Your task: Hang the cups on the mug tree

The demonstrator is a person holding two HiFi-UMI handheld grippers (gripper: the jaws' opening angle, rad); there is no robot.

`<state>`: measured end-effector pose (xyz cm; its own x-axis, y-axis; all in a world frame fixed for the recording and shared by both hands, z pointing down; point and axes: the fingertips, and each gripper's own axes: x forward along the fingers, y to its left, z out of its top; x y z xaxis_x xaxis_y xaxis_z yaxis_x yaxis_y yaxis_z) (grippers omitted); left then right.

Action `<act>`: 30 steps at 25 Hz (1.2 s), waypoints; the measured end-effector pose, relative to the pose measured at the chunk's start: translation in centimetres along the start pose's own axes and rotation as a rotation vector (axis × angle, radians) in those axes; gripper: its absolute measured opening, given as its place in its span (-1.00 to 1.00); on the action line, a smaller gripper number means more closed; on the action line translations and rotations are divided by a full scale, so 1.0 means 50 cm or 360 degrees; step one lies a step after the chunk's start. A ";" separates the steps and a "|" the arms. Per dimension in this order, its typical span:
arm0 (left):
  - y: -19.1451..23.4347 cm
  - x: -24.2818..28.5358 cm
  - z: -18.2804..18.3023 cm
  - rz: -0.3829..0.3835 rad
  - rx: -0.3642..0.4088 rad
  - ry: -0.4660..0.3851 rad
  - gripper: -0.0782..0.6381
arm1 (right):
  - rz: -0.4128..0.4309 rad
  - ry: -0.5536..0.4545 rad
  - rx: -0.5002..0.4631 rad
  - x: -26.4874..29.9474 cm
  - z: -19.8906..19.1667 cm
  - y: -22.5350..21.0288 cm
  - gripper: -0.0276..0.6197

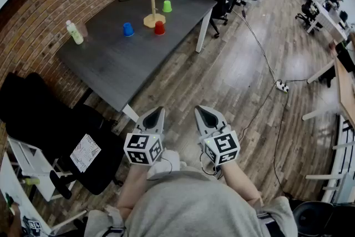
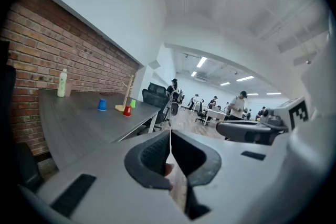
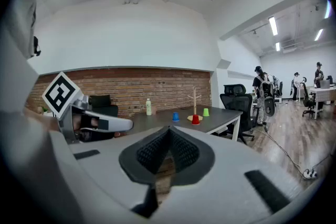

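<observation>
Nearest: L gripper (image 1: 158, 111) & R gripper (image 1: 202, 110) sit side by side at the person's waist, noses tipped slightly down twd the work. Both sets of jaws are shut tight, pads meeting, nothing btwn them. That reads as a carry pose, not a reach.

Next out: bare wood floor (image 1: 222, 75), w/ a black chair (image 1: 50, 119) off to the L. The tabletop (image 1: 105, 64) is well apart from both grippers, so walking up looks like step one.

On its far end: blue cup (image 1: 128, 29), red cup (image 1: 160, 28) & green cup (image 1: 167, 6), all upside down, clustered round the mug tree (image 1: 152, 5). Red is just beside its base. Pegs are bare, so no cup is hung yet. A bottle (image 1: 74, 32) stands by the brick-wall edge, apart from the cups, prob. not involved.
</observation>
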<state>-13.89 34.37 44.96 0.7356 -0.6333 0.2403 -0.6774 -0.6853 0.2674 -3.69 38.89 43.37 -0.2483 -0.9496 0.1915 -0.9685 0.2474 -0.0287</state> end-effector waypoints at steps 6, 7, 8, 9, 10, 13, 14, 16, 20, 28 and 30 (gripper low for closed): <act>-0.018 -0.078 0.005 0.0017 0.0019 -0.0070 -0.75 | -0.0017 -0.0074 -0.0038 -0.059 0.028 0.049 -0.92; -0.020 -0.086 0.006 0.0016 0.0024 -0.0075 -0.75 | -0.0012 -0.0085 -0.0034 -0.064 0.031 0.057 -0.92; -0.022 -0.094 0.007 0.0016 0.0029 -0.0080 -0.75 | -0.0006 -0.0095 -0.0032 -0.067 0.034 0.064 -0.92; -0.022 -0.100 0.008 0.0016 0.0031 -0.0085 -0.75 | 0.0001 -0.0104 -0.0031 -0.069 0.036 0.072 -0.92; -0.024 -0.105 0.008 0.0017 0.0032 -0.0089 -0.75 | 0.0009 -0.0111 -0.0030 -0.070 0.038 0.078 -0.92; -0.032 -0.114 0.011 0.0017 0.0031 -0.0105 -0.75 | 0.0035 -0.0117 -0.0031 -0.076 0.039 0.091 -0.92; -0.035 -0.117 0.012 0.0018 0.0033 -0.0109 -0.75 | 0.0042 -0.0116 -0.0035 -0.078 0.038 0.094 -0.92; -0.041 -0.119 0.011 0.0020 0.0037 -0.0112 -0.75 | 0.0057 -0.0117 -0.0030 -0.083 0.036 0.098 -0.92; -0.055 -0.118 0.012 0.0025 0.0038 -0.0123 -0.75 | 0.0067 -0.0129 -0.0002 -0.093 0.035 0.092 -0.92; -0.078 -0.110 0.013 0.0020 0.0025 -0.0144 -0.75 | 0.0081 -0.0117 0.0038 -0.098 0.023 0.070 -0.91; -0.075 -0.107 0.010 0.0030 0.0023 -0.0143 -0.75 | 0.0089 -0.0113 0.0048 -0.093 0.019 0.066 -0.91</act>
<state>-15.30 40.15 42.21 0.7197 -0.6756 0.1601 -0.6917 -0.6775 0.2502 -5.75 43.96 41.47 -0.3018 -0.9460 0.1186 -0.9530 0.2956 -0.0672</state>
